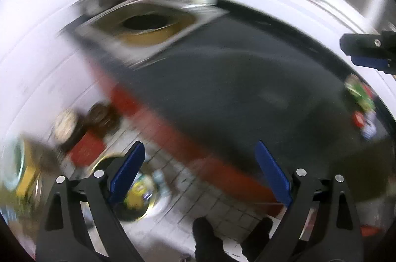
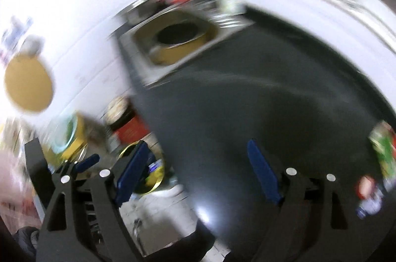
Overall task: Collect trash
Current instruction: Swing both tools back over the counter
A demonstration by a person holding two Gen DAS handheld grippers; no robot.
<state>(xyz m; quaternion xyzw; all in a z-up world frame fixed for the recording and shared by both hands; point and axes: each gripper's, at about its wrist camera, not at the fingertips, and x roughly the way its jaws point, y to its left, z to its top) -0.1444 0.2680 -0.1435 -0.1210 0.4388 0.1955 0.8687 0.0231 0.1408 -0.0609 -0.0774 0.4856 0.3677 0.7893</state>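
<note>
- At the counter's (image 2: 247, 98) far right edge lay the wrappers (image 2: 382, 153), seemingly lengthwise along it, though blurred.
- Right gripper (image 2: 198, 170) hung nearer, jaws wide and empty.
- Left gripper (image 1: 200, 170), likewise wide, stood farther left.

Both wrist views above shared dark counter (image 1: 235, 88).

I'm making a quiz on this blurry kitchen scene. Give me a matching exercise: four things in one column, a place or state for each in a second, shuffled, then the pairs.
Things:
1. left gripper
2. basin
3. bin
4. wrappers

Places or states:
A. on the floor, left of the counter
B. in the sink at the counter's far end
C. on the counter's right edge
D. open, holding nothing

Pairs: 1-D, 2-B, 3-A, 4-C
</note>
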